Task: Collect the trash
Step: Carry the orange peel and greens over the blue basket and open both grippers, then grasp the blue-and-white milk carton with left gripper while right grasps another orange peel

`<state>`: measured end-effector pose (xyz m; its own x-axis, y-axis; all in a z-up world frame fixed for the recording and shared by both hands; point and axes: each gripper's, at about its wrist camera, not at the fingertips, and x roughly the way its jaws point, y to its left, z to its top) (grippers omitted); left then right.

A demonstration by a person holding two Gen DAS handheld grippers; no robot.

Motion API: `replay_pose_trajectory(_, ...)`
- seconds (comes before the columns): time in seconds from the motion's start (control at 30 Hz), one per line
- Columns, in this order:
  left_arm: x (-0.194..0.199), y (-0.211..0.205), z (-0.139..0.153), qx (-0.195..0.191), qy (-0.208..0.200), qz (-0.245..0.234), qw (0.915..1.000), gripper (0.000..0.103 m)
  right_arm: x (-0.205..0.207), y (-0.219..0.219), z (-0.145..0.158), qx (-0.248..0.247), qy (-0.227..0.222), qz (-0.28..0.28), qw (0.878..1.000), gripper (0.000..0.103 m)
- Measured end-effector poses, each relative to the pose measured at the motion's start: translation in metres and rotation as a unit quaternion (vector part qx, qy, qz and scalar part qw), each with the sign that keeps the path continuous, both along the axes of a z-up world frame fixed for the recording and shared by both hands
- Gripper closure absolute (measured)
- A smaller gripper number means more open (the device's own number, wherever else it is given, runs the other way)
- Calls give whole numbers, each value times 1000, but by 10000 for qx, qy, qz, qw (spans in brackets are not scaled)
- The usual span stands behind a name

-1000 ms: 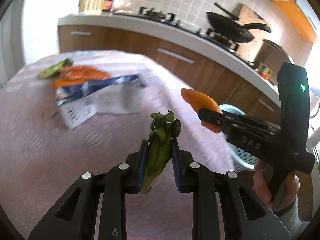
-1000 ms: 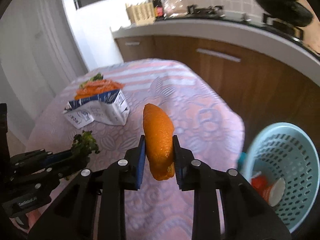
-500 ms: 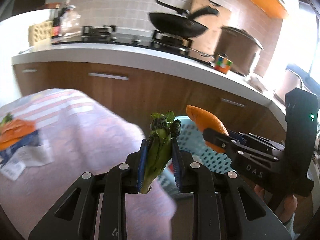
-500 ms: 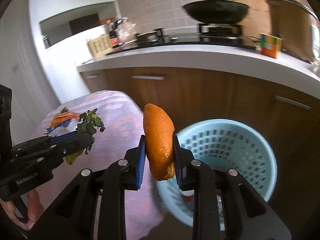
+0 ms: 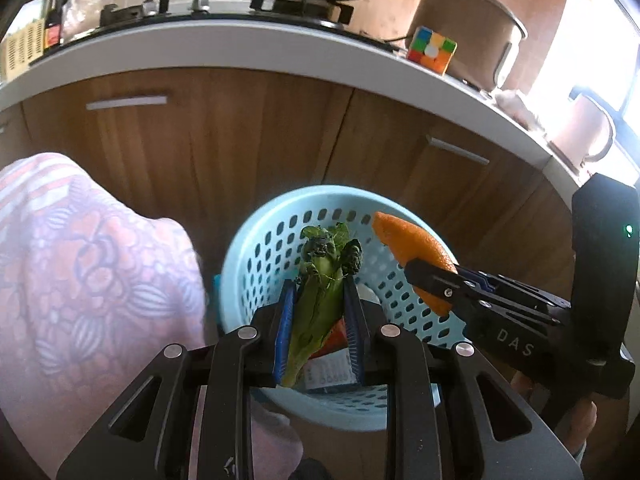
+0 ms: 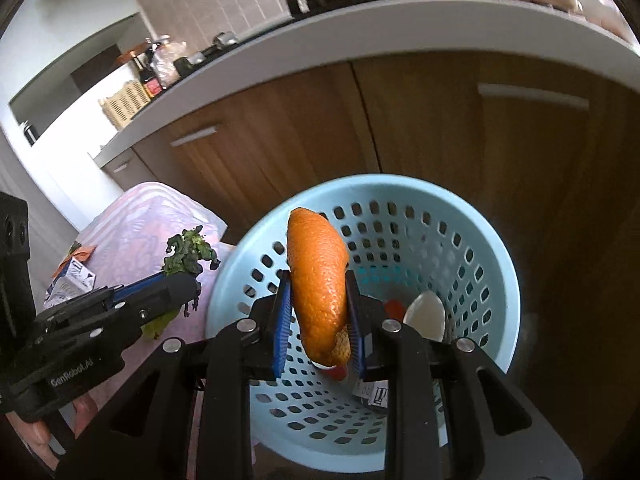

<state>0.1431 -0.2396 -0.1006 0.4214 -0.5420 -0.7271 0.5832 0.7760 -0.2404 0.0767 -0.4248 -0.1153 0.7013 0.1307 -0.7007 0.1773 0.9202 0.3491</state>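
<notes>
My left gripper (image 5: pixel 318 292) is shut on a wilted green vegetable stalk (image 5: pixel 320 292), held upright over the pale blue perforated basket (image 5: pixel 256 248). My right gripper (image 6: pixel 316 280) is shut on a piece of orange peel (image 6: pixel 318 276), also above the basket (image 6: pixel 480 232). From the left wrist view the right gripper (image 5: pixel 424 280) and its peel (image 5: pixel 412 244) hang over the basket's right side. From the right wrist view the left gripper (image 6: pixel 188 280) with the stalk (image 6: pixel 188 250) sits just left of the basket rim. Red and white scraps (image 6: pixel 424 312) lie in the basket bottom.
The table with a pink patterned cloth (image 5: pixel 80 260) ends just left of the basket. A milk carton (image 6: pixel 70 280) lies on it further back. Brown cabinet doors (image 5: pixel 240 128) stand behind the basket under a white counter with a stove, a pot (image 5: pixel 468 28) and a colour cube (image 5: pixel 430 48).
Both grippers have swung from over the table to the right, ending above the blue basket. Each keeps hold of its piece; the table and carton have slid to the left.
</notes>
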Motion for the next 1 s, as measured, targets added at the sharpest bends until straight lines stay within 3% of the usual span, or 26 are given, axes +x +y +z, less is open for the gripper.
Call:
replay_pose_trajectory(0.13, 1, -7, -5, 19, 29, -57, 10000, 80, 5, -9, -9, 84, 88, -81, 9999, 80)
replay_pose_trajectory(0.17, 1, -10, -6, 31, 17, -39, 10000, 75, 5, -11, -10, 92, 101, -105, 9999, 78)
replay_pose_trajectory(0.2, 1, -9, -6, 30, -2, -19, 10000, 68, 5, -12, -12, 93, 133, -167, 9997, 78)
replay_pose_trajectory(0.23, 1, -8, -5, 43, -43, 47, 10000, 47, 5, -14, -13, 98, 173, -209, 9996, 73)
replay_pose_trajectory(0.27, 0, -7, -3, 22, -96, 90, 9999, 42, 5, -17, -15, 156, 219, -227, 9994, 70)
replay_pose_trajectory(0.37, -3, 2, 3, -35, -167, 95, 9998, 42, 3, -21, -15, 245, 184, -270, 9992, 60)
replay_pose_trajectory(0.63, -11, 45, 30, -314, -360, 446, 9979, 42, 1, -4, 6, 177, -60, -53, 9998, 60)
replay_pose_trajectory(0.8, -20, 94, 45, -471, -526, 890, 9935, 42, 6, 41, 34, 71, -370, 425, 9984, 60)
replay_pose_trajectory(1.0, -26, 180, 55, -573, -623, 1713, 9816, 42, 23, 118, 58, -108, -602, 1178, 9912, 60)
